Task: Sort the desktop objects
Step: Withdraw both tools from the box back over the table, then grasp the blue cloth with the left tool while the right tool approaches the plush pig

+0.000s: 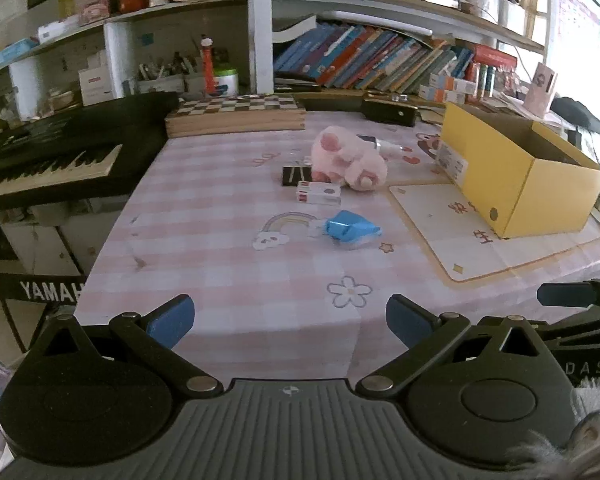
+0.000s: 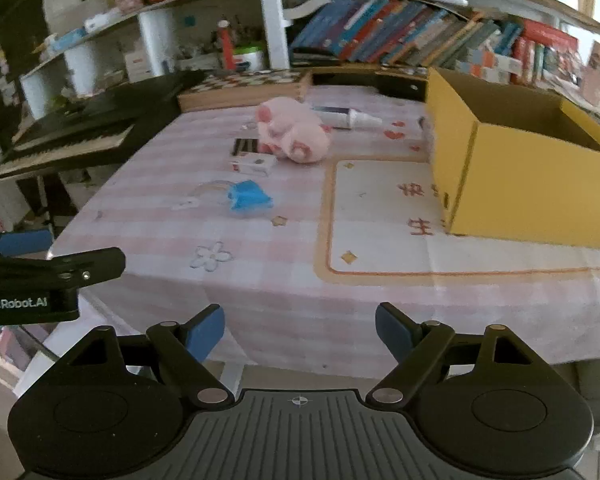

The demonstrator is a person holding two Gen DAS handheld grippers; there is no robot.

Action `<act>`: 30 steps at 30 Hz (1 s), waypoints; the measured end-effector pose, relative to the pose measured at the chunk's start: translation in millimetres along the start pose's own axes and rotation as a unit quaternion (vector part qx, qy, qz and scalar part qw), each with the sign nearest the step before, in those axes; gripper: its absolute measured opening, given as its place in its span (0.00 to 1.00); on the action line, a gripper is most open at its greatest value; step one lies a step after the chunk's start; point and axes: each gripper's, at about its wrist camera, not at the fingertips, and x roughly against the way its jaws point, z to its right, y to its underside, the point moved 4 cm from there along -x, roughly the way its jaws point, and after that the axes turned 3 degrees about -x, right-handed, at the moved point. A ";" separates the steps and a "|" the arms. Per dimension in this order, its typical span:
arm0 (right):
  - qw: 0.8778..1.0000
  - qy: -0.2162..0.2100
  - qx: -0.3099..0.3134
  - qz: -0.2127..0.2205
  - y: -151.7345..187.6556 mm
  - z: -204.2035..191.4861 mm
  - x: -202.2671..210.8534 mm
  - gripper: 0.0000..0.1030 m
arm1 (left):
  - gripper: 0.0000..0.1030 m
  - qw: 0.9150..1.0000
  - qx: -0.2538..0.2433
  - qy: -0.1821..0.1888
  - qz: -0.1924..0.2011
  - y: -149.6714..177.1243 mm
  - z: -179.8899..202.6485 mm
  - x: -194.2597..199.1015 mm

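Note:
A pink plush toy [image 1: 348,158] [image 2: 292,134] lies mid-table. In front of it lie a small black box [image 1: 296,175] [image 2: 246,146], a white and red carton [image 1: 319,193] [image 2: 254,165] and a blue packet [image 1: 350,230] [image 2: 250,197]. A white tube [image 1: 386,147] [image 2: 346,116] lies behind the plush. An open yellow cardboard box [image 1: 516,172] [image 2: 512,164] stands at the right on a white mat [image 1: 480,236] [image 2: 388,224]. My left gripper [image 1: 290,320] is open and empty at the table's near edge. My right gripper [image 2: 300,332] is open and empty beside it.
A pink checked cloth [image 1: 220,240] covers the table. A chessboard box [image 1: 236,114] and a black case [image 1: 388,110] lie at the back. A Yamaha keyboard [image 1: 48,152] stands left of the table. Bookshelves [image 1: 380,60] rise behind.

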 end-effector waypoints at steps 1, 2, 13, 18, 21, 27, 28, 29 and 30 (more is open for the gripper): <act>1.000 -0.001 0.003 0.000 -0.8 -2.3 -0.3 0.82 | 1.00 1.000 0.002 -0.002 0.000 -0.2 -1.9 0.1; 1.000 -0.002 0.005 0.001 -1.9 -4.0 -0.5 0.82 | 1.00 1.000 0.003 -0.003 0.000 -0.3 -3.0 0.1; 1.000 0.005 0.023 0.004 -13.4 -5.0 -5.8 0.82 | 1.00 1.000 0.019 0.003 -0.004 -3.3 -4.9 -9.6; 1.000 0.010 0.028 0.008 -23.0 1.4 -13.7 0.82 | 0.99 1.000 0.024 0.004 -0.002 -11.3 -2.6 -19.7; 0.999 0.015 0.028 0.016 -33.9 7.2 -20.6 0.81 | 0.96 1.000 0.026 0.015 -0.001 -19.0 1.2 -28.3; 0.999 0.006 0.030 0.028 -59.2 18.5 -37.1 0.66 | 0.91 0.999 0.024 0.024 -0.010 -33.9 13.4 -52.0; 0.999 0.004 0.032 0.028 -63.2 19.8 -40.8 0.66 | 0.91 0.999 0.023 0.024 -0.012 -36.9 15.4 -57.1; 0.999 0.002 0.035 0.028 -67.0 21.0 -44.5 0.66 | 0.91 0.999 0.022 0.023 -0.014 -39.4 17.0 -61.6; 0.999 -0.001 0.037 0.027 -71.2 22.3 -48.8 0.66 | 0.91 0.999 0.021 0.021 -0.016 -41.4 19.2 -66.7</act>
